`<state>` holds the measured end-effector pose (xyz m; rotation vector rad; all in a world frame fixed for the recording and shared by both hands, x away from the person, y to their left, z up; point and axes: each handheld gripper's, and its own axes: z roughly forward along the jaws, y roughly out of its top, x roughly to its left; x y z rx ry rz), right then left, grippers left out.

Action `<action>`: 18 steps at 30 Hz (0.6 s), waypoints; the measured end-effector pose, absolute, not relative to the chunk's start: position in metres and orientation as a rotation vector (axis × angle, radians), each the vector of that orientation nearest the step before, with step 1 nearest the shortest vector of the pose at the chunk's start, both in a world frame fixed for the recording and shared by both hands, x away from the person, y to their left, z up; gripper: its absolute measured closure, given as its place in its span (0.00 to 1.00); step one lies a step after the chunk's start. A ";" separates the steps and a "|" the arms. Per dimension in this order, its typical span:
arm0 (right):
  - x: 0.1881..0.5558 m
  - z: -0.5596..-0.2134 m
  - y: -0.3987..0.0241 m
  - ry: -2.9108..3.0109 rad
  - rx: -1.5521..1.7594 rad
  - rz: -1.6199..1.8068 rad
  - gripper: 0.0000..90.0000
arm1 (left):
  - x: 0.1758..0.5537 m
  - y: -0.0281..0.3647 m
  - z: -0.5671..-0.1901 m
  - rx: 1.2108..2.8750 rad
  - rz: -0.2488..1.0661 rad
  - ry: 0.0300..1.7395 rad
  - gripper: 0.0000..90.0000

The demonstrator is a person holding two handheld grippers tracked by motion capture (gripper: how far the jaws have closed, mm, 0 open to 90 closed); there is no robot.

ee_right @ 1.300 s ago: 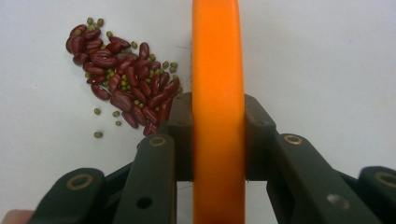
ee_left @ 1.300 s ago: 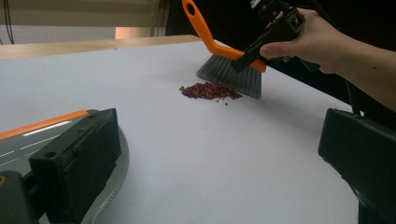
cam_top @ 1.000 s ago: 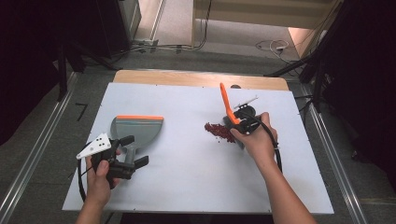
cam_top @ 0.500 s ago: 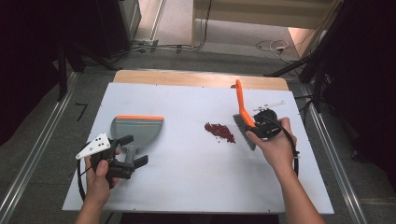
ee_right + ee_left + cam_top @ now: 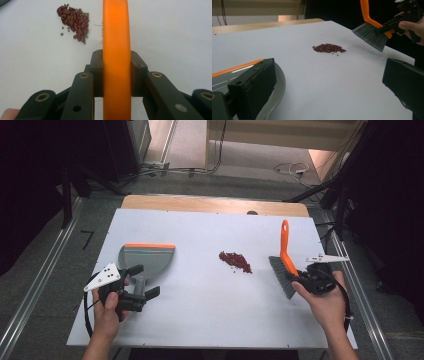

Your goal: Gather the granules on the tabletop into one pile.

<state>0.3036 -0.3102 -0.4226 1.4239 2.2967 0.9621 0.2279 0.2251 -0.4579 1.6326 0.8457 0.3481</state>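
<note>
Right claw (image 5: 306,279) clamped on brush (image 5: 282,265); I've just swung it off the beans (image 5: 235,261) to their right, ready to sweep. Left claw (image 5: 145,281) apart around dustpan (image 5: 146,258) handle, not yet gripped.

1. Both forearms are bare, no sleeves.
2. The left tongs (image 5: 142,282) are black, topped by a pale grey three-cornered plate dotted with small holes; a black cable loops beneath.
3. The right tongs (image 5: 295,276) are black too, with a grey plate and black cable.
4. Brass-ringed pivot holes mark the black linkage bars.
</note>
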 end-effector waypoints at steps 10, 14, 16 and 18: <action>0.287 -0.440 -0.337 2.306 1.443 1.056 0.76 | 0.230 0.229 -0.459 1.621 0.365 0.856 0.00; 0.287 -0.439 -0.339 2.297 1.442 1.068 0.76 | 0.228 0.229 -0.458 1.628 0.379 0.854 0.00; 0.287 -0.439 -0.340 2.295 1.442 1.070 0.76 | 0.228 0.229 -0.458 1.625 0.378 0.856 0.00; 0.287 -0.439 -0.340 2.297 1.444 1.070 0.76 | 0.227 0.230 -0.457 1.619 0.380 0.858 0.00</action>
